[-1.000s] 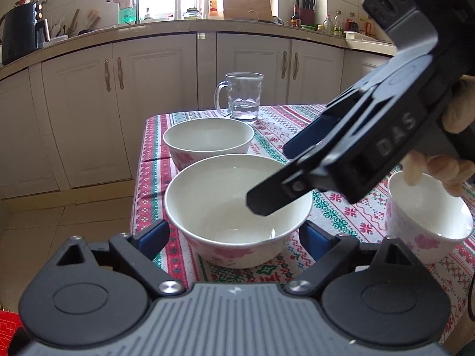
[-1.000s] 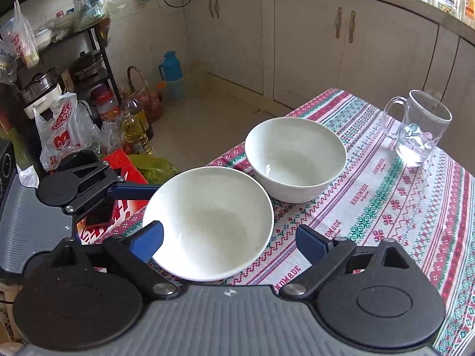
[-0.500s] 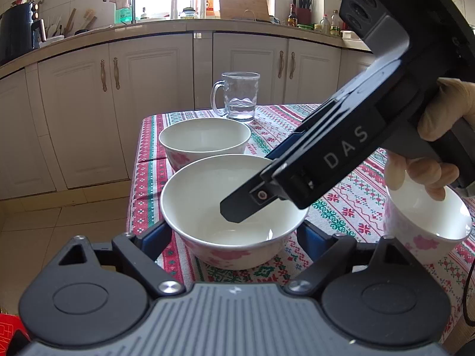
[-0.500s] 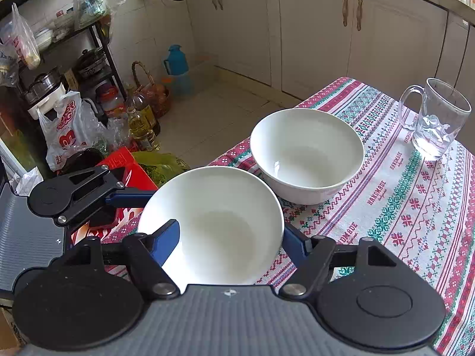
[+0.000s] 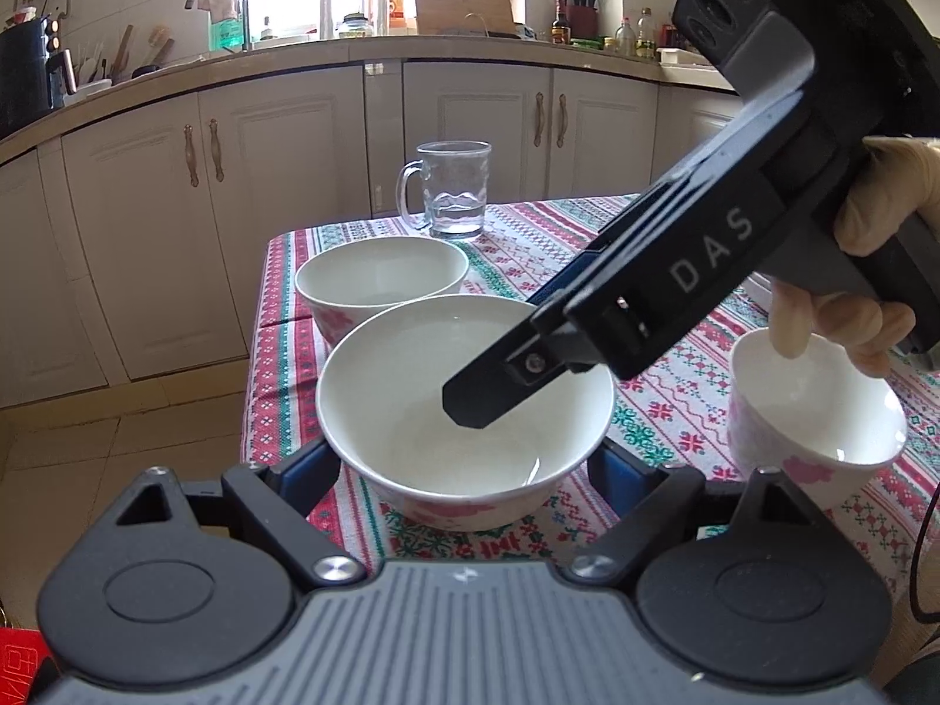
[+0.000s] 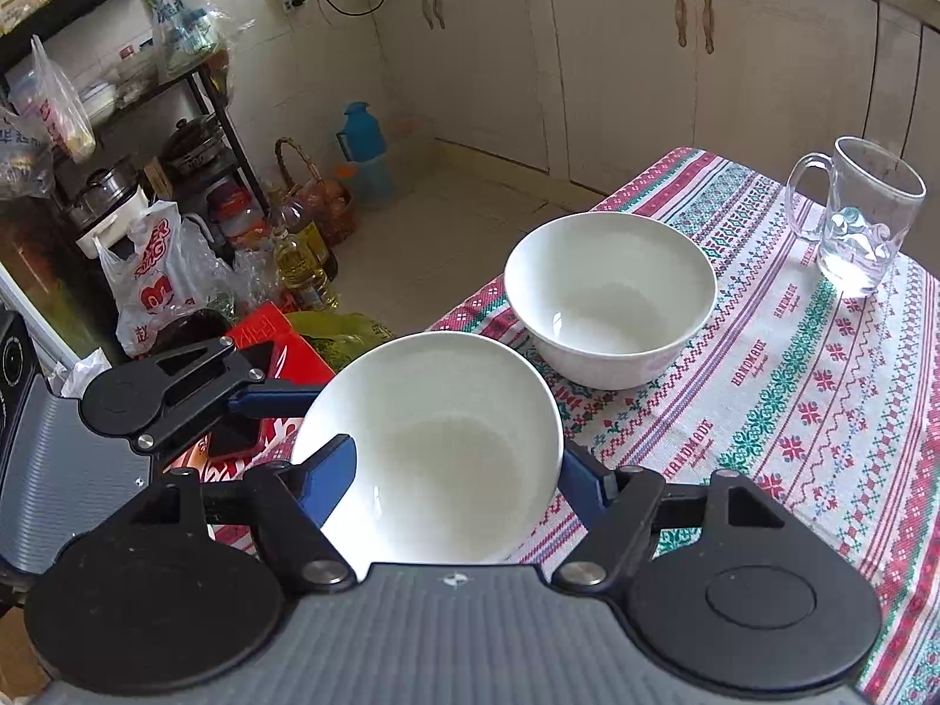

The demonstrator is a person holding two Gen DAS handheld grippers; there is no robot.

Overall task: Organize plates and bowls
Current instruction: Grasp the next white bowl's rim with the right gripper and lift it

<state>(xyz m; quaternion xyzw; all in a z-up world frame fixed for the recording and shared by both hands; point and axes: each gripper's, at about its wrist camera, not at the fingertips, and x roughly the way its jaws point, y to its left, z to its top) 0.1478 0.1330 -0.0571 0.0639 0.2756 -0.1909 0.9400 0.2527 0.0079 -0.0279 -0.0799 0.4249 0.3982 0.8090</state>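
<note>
A white bowl with pink flowers, the near bowl (image 5: 411, 411) (image 6: 435, 440), sits at the table's near left corner. My left gripper (image 5: 464, 470) holds it low, a blue pad against each side. Only one finger (image 6: 264, 396) of that gripper shows in the right wrist view, touching the far left of the rim. My right gripper (image 6: 455, 476) (image 5: 517, 352) comes down from the right and is shut across the same bowl near its rim. A second, far bowl (image 5: 382, 276) (image 6: 611, 294) stands just behind.
A glass mug (image 5: 452, 188) (image 6: 858, 217) stands at the back of the patterned tablecloth (image 6: 793, 411). A small white cup (image 5: 816, 417) sits on the right under the gloved hand (image 5: 881, 200). Bags, oil bottles (image 6: 299, 258) and a red box (image 6: 264, 335) crowd the floor beside the table.
The right gripper's fingers have closed from wide apart onto the near bowl's sides. The left fingers drew in slightly against the bowl. Both hands stayed roughly in place.
</note>
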